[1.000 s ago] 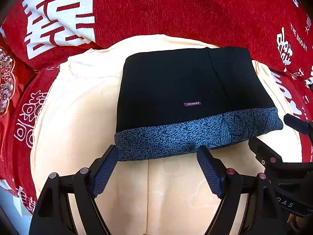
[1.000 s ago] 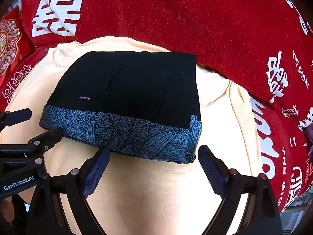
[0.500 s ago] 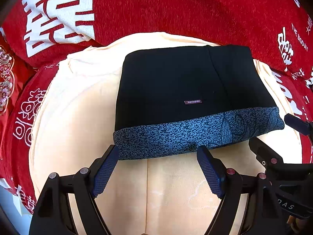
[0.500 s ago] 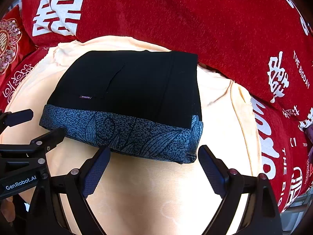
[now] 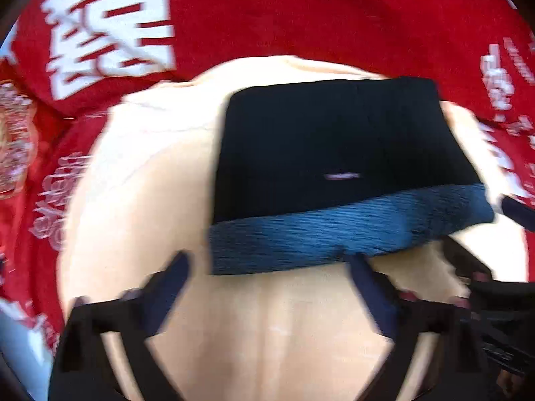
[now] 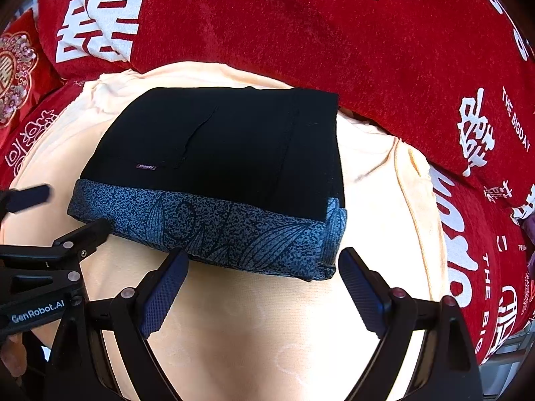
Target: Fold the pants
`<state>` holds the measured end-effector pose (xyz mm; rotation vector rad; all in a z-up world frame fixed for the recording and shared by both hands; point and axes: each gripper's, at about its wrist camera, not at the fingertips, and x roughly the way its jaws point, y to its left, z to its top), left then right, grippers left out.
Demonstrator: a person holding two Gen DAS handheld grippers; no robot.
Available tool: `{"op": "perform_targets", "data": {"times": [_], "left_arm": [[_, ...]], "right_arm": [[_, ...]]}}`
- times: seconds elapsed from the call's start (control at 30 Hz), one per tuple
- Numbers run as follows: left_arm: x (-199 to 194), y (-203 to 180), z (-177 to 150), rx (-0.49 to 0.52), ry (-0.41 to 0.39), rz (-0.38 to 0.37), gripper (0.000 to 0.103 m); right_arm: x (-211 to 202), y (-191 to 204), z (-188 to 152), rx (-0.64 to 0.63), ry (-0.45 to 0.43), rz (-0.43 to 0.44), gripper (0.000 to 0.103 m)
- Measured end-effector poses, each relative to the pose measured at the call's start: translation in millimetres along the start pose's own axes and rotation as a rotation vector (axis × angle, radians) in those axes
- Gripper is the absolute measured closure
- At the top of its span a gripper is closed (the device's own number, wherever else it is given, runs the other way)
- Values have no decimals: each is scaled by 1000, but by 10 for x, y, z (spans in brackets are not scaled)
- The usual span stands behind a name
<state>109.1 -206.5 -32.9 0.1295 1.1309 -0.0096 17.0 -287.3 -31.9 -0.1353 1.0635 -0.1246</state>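
The black pants [image 6: 227, 147] lie folded into a compact rectangle on a cream cloth [image 6: 254, 334], with a blue patterned band [image 6: 214, 230] along the near edge and a small label on top. They also show in the blurred left wrist view [image 5: 334, 153]. My left gripper [image 5: 267, 284] is open and empty, just in front of the band's left part. My right gripper [image 6: 262, 280] is open and empty, its fingertips close to the band's right part. The left gripper also shows at the left edge of the right wrist view [image 6: 60, 217].
A red blanket with white characters [image 6: 334, 33] surrounds the cream cloth on the far side and both flanks. The right gripper's fingers [image 5: 515, 207] show at the right edge of the left wrist view.
The left wrist view has become blurred and the pants have shifted right and down in it, so the left gripper is moving. The right gripper has crept slightly closer to the band.
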Motion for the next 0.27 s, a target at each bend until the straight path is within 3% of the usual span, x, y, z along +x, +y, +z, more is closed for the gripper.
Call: {"op": "perform_targets", "data": {"times": [0.1, 0.27], "left_arm": [[-26, 58, -12, -21, -5, -84, 0], [-103, -17, -33, 17, -35, -71, 0]], "right_arm": [[4, -26, -10, 2, 2, -3, 10], [4, -54, -41, 1, 4, -3, 10]]}}
